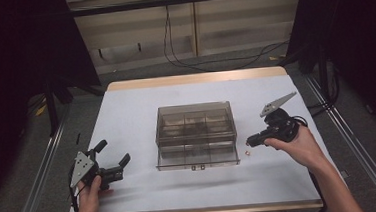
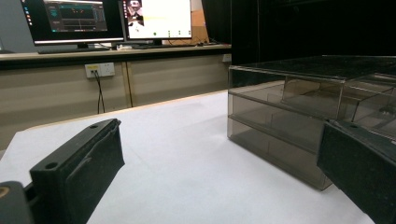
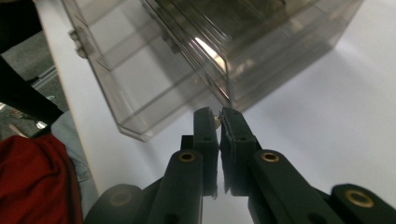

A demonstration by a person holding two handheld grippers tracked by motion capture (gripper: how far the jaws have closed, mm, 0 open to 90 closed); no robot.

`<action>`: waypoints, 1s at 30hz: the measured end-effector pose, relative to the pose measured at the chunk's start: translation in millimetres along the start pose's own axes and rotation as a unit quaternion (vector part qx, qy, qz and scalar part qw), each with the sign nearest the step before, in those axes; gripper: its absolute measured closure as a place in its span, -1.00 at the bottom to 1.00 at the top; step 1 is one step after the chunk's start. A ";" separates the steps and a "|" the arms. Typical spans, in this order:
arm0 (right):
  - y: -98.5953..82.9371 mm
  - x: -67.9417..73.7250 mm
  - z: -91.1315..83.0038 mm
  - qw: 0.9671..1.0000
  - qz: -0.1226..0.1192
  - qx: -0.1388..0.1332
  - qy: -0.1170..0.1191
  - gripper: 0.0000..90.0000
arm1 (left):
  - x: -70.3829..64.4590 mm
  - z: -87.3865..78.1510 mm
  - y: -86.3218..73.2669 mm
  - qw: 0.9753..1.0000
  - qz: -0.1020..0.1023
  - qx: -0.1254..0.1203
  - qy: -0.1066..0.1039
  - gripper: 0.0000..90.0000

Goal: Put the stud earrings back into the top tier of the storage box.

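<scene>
A smoky clear compartment box (image 1: pixel 196 135) with a closed lid stands in the middle of the white table (image 1: pixel 136 109). My left gripper (image 1: pixel 113 151) rests at the front left, open and holding nothing, well apart from the box. In the left gripper view the box (image 2: pixel 299 116) stands ahead to the right between the wide jaws (image 2: pixel 219 140). My right gripper (image 1: pixel 251 142) is just off the box's front right corner, shut on a tiny pale piece (image 3: pixel 216 120) at its tips (image 3: pixel 218 114). Another tiny piece (image 1: pixel 248 153) lies on the table below those tips.
Metal rails (image 1: pixel 40 171) run along both sides of the table. Cables (image 1: pixel 183 61) lie on the floor beyond the far edge. Monitors (image 2: pixel 116 21) stand on a bench in the left gripper view. Bare white surface surrounds the box.
</scene>
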State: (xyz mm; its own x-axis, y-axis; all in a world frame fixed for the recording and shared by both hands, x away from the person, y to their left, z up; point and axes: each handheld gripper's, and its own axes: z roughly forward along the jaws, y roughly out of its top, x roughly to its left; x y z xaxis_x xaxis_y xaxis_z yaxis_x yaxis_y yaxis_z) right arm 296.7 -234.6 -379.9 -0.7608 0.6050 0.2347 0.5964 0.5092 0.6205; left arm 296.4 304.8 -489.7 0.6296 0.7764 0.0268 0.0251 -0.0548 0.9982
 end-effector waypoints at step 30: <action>69.0 33.1 14.6 0.997 -0.070 -0.017 0.027 0.93 | 0.1 -0.1 0.0 1.000 0.001 0.001 -0.001 -0.98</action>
State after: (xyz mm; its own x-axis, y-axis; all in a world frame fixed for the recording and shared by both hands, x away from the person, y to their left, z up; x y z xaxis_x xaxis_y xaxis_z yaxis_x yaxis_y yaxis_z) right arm 316.4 -170.5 -340.3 -0.8493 0.4951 0.1830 0.4747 0.5648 0.6750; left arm 296.4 304.9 -489.6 0.6315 0.7748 0.0291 0.0256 -0.0584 0.9980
